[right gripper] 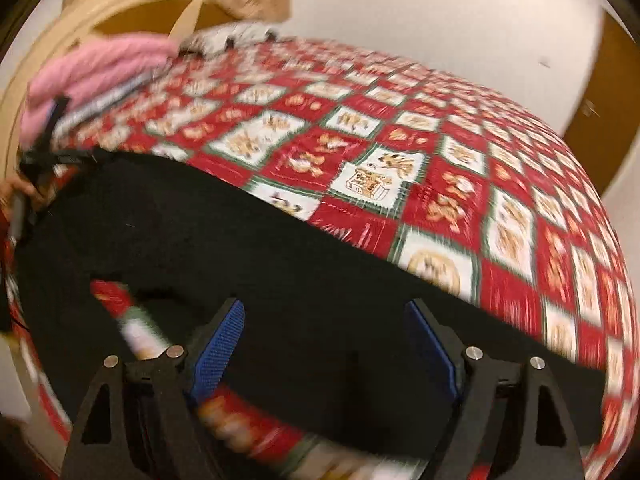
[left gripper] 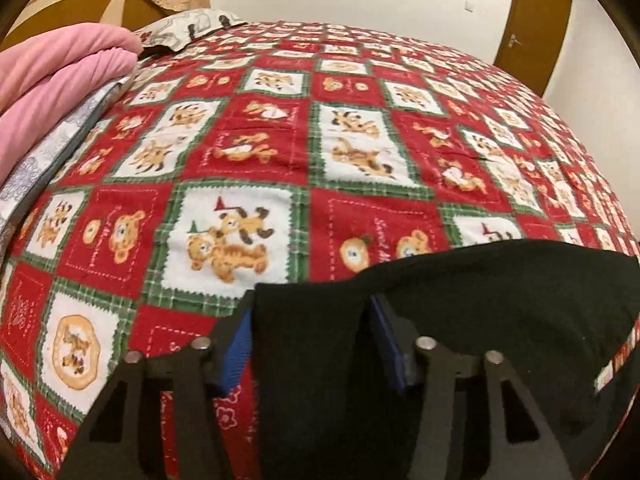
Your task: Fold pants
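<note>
Left wrist view: black pants [left gripper: 460,300] lie on the bed, at its near edge, on the red patchwork quilt [left gripper: 256,128]. One end of them runs between the left gripper [left gripper: 310,340] fingers and off the bottom of the picture. Both blue pads [left gripper: 236,346] stand at the cloth's sides; whether they press it cannot be told. Fingers about half apart. The pants' right side is cut off by the lens rim.

Right wrist view: heavily blurred. The pants [right gripper: 240,248] span the lower picture, with a fold or gap showing quilt [right gripper: 460,184] near the left finger. Right gripper [right gripper: 324,344] fingers wide, cloth between them, pads clear of it. At far left the other gripper and a hand [right gripper: 20,192] are smeared and hard to make out.

Count: one pair of pants, two grippers, one quilt, one pink blanket [left gripper: 60,80] stacked at the bed's left, one pillow [left gripper: 192,28], one door [left gripper: 532,24] partly cut off.
</note>
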